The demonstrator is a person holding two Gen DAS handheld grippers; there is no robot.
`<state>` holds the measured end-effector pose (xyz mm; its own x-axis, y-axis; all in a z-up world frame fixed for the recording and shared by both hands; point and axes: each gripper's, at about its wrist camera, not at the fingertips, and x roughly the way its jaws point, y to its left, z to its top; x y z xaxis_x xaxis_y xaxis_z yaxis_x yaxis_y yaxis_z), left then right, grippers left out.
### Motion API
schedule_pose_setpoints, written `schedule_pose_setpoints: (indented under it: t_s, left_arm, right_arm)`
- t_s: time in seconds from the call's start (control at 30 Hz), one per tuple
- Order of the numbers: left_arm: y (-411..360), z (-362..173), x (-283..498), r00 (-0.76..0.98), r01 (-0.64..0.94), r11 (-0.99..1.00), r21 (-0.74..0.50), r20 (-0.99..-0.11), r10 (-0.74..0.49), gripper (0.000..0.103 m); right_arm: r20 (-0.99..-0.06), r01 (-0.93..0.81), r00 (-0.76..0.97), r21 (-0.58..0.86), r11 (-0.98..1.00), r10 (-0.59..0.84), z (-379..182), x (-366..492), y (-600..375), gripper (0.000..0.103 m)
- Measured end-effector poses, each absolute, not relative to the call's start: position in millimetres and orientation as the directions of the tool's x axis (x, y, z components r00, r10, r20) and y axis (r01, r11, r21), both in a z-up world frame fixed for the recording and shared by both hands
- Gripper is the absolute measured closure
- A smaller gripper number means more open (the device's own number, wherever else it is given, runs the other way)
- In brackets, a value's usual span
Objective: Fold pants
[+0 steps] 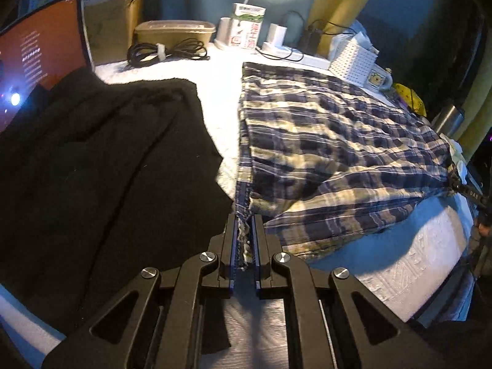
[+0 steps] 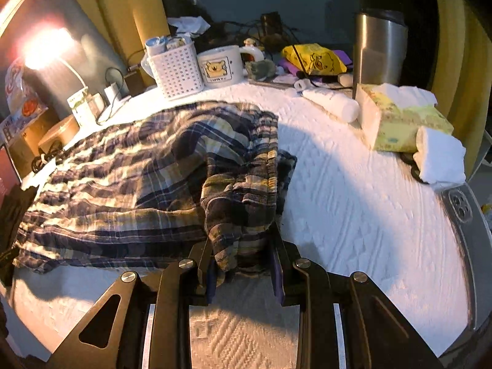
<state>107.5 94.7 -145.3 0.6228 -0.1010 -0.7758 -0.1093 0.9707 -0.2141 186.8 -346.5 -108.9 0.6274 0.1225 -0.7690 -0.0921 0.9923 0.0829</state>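
Blue and cream plaid pants (image 1: pixel 332 141) lie across a white table mat (image 1: pixel 215 92), partly lifted at the near edge. My left gripper (image 1: pixel 245 240) is shut on the frayed hem end of the pants. In the right wrist view the pants (image 2: pixel 138 169) spread to the left, with the waistband end bunched up between my fingers. My right gripper (image 2: pixel 243 252) is shut on that bunched plaid cloth, which hides the fingertips. The right gripper's tip also shows in the left wrist view (image 1: pixel 461 186), pinching the far corner.
A black garment (image 1: pixel 101 166) lies left of the pants. A laptop (image 1: pixel 40 52), coiled cable (image 1: pixel 166 50), milk carton (image 1: pixel 247 26), white basket (image 2: pixel 176 69), mug (image 2: pixel 220 66), steel tumbler (image 2: pixel 379 52), tissue packs (image 2: pixel 399 117) and a phone (image 2: pixel 461 207) line the table edges.
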Motion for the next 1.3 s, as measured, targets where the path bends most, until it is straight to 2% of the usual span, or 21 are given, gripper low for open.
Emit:
schedule_pose_setpoints:
  t_s: [0.1, 0.2, 0.23, 0.27, 0.5, 0.57, 0.6, 0.63, 0.83, 0.9, 0.97, 1.3]
  left_arm:
    - [97, -140, 108, 0.633, -0.142, 0.977, -0.161, -0.773, -0.035, 0.096]
    - [105, -131, 106, 0.655, -0.159, 0.971, -0.176, -0.755, -0.030, 0.096]
    - [105, -127, 107, 0.664, -0.155, 0.973, -0.173, -0.747, -0.027, 0.096]
    - [105, -123, 107, 0.675, -0.147, 0.974, -0.173, -0.737, -0.029, 0.096]
    - [87, -107, 139, 0.693, -0.059, 0.985, -0.161, -0.717, -0.075, 0.095]
    - [80, -108, 154, 0.679, -0.029, 0.988, -0.149, -0.729, -0.090, 0.082]
    - [76, -109, 161, 0.676, -0.020, 0.990, -0.141, -0.731, -0.091, 0.067]
    - [74, -110, 167, 0.678, -0.013, 0.990, -0.143, -0.729, -0.096, 0.060]
    - [55, -104, 199, 0.671, 0.054, 0.990, -0.130, -0.729, -0.132, 0.060]
    - [45, -104, 211, 0.662, 0.096, 0.989, -0.109, -0.735, -0.145, 0.060]
    - [38, -106, 221, 0.652, 0.116, 0.989, -0.096, -0.744, -0.149, 0.060]
    - [62, -98, 280, 0.663, 0.097, 0.995, -0.029, -0.744, -0.086, 0.060]
  right_arm:
    - [-0.772, -0.089, 0.626, 0.069, 0.994, 0.110, -109, 187, -345, 0.074]
    - [-0.766, -0.069, 0.637, 0.050, 0.996, 0.082, -104, 186, -349, 0.056]
    - [-0.761, -0.059, 0.644, 0.042, 0.997, 0.070, -102, 184, -351, 0.047]
    - [-0.756, -0.050, 0.652, 0.042, 0.998, 0.064, -99, 182, -354, 0.044]
    - [-0.724, -0.040, 0.687, 0.039, 0.998, 0.056, -81, 178, -362, 0.044]
    - [-0.714, -0.035, 0.698, 0.048, 0.998, 0.058, -77, 180, -362, 0.044]
    - [-0.709, -0.031, 0.703, 0.050, 0.998, 0.057, -75, 182, -362, 0.044]
    - [-0.705, -0.029, 0.707, 0.050, 0.998, 0.056, -74, 183, -361, 0.044]
    - [-0.660, -0.057, 0.748, 0.039, 0.998, 0.068, -59, 191, -353, 0.045]
    - [-0.655, -0.085, 0.751, 0.034, 0.996, 0.086, -57, 195, -346, 0.051]
    - [-0.658, -0.116, 0.745, 0.034, 0.993, 0.109, -57, 201, -338, 0.053]
    - [-0.631, -0.166, 0.771, -0.067, 0.984, 0.087, -34, 261, -329, 0.053]
